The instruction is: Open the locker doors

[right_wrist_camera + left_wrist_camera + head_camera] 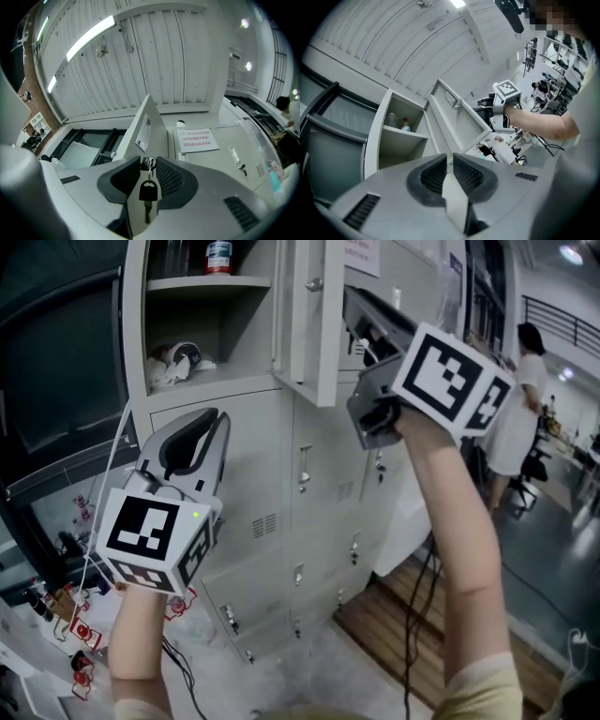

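Swinging the top locker door [314, 324] wider looks like the step: it stands ajar at the locker bank's upper edge, so pull along its arc, not on the dangling key [148, 191]. The right gripper [149, 162] has its jaws parted around the door's edge and that key, not clamping. The left gripper [450, 157] hangs lower, clear of the lockers, jaws closed on nothing.

Looked like industrial lab or workshop hall: bank of grey metal lockers [309, 502], corrugated roof [159, 61] with strip lights [91, 36], upper-gallery railing [561, 320], person [523, 404] in white coat, possibly cluttered workbenches [548, 91] in blurred distance
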A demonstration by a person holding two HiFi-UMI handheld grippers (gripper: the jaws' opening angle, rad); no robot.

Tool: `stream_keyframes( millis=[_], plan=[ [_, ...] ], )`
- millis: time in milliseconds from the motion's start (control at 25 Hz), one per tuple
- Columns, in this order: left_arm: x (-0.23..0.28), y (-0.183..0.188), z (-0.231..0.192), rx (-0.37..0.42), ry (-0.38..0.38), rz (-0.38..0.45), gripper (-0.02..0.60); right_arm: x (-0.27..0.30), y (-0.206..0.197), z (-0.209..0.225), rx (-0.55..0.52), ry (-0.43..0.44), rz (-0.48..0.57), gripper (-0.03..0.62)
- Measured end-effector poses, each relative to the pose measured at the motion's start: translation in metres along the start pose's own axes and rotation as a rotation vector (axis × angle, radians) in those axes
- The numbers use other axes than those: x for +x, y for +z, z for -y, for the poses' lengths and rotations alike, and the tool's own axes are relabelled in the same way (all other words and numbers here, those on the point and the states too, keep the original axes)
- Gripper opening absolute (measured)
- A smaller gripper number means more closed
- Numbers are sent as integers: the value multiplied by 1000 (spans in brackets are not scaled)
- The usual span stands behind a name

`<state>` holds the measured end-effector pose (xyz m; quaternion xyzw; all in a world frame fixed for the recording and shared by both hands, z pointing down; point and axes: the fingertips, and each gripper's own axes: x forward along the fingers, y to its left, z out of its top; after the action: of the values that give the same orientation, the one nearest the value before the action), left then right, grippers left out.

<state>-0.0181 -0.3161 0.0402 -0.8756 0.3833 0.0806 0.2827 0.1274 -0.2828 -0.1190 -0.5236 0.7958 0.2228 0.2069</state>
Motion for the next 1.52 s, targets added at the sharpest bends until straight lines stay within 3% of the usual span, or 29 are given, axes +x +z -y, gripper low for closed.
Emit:
stream_keyframes(
  millis=[520,960,1080,1360,1520],
  plan=[
    [16,-1,25,-4,-26,-4,20,-30,-4,55,12,-91,10,87],
    [20,-5,35,-28,-48,6,20,-59,-22,94,-46,-198,-22,87],
    [19,-11,32,-39,-45,-2,20,-68,-35,99,-13,-207,-22,87],
    [3,-25,26,-73,-19,-16,20,-88,-54,92,-100,-216,-52,87],
    [-10,-41,19,-77,10,-41,20,-101,-69,87,-98,-214,-63,87]
  ],
)
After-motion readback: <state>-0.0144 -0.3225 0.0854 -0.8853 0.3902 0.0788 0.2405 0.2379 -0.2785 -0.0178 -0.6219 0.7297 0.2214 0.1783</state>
